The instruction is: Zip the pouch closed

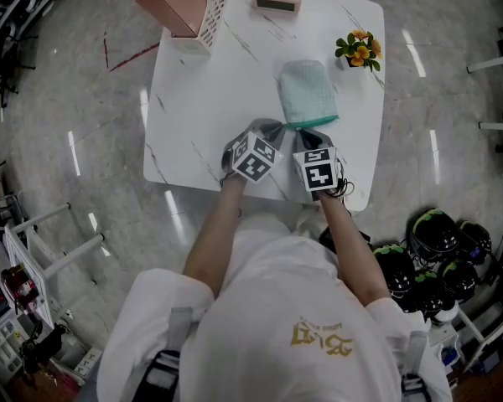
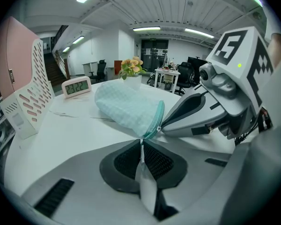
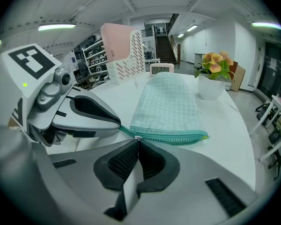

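A pale teal checked pouch lies on the white table, its teal zipper edge facing me. Both grippers meet at that near edge. My left gripper is shut on the end of the zipper tape at the pouch's corner; it also shows in the head view and in the right gripper view. Right beside it, my right gripper is shut on the small silver zipper pull, also visible in the other two views. The pouch rests flat behind both.
At the table's far side stand a pink perforated organizer, a small digital clock and a pot of orange flowers. Dark helmets lie on the floor to the right, a white rack to the left.
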`<move>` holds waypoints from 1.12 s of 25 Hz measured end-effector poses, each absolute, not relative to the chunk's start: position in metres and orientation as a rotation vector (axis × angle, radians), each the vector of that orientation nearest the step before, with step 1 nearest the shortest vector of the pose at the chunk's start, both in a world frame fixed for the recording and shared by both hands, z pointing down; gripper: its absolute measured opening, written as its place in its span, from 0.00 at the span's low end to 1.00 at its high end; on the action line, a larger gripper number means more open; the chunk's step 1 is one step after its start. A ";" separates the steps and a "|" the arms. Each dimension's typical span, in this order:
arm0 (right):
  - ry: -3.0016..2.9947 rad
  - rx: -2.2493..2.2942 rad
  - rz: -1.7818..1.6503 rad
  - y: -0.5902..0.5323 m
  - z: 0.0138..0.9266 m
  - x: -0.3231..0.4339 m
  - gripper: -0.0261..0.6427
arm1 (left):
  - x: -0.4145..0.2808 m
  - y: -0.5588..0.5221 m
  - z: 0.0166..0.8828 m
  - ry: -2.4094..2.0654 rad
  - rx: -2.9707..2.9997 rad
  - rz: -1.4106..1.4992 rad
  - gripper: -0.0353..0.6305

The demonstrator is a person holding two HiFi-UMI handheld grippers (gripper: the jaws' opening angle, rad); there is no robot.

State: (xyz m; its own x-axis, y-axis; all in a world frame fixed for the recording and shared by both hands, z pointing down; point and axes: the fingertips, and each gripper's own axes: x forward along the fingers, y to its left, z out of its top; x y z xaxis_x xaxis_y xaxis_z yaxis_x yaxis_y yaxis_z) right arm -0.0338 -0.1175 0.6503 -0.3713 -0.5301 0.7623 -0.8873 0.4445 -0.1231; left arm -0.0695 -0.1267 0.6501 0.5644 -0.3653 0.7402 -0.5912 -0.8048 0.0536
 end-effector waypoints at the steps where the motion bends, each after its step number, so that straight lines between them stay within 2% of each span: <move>1: -2.044 1.194 0.722 -0.117 0.650 -0.032 0.06 | -0.071 -0.127 0.650 -0.792 2.500 1.083 0.11; 28: -1.946 1.341 0.792 -0.112 0.649 0.020 0.06 | -0.100 -0.128 0.653 -0.942 2.408 1.128 0.11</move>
State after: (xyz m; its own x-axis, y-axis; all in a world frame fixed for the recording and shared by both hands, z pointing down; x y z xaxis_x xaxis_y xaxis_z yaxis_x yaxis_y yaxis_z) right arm 0.0204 -0.1115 0.6486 -0.2767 -0.5624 0.7792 -0.9467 0.2989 -0.1204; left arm -0.0996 -0.1278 0.6529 0.4711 -0.4292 0.7706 -0.6814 -0.7319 0.0089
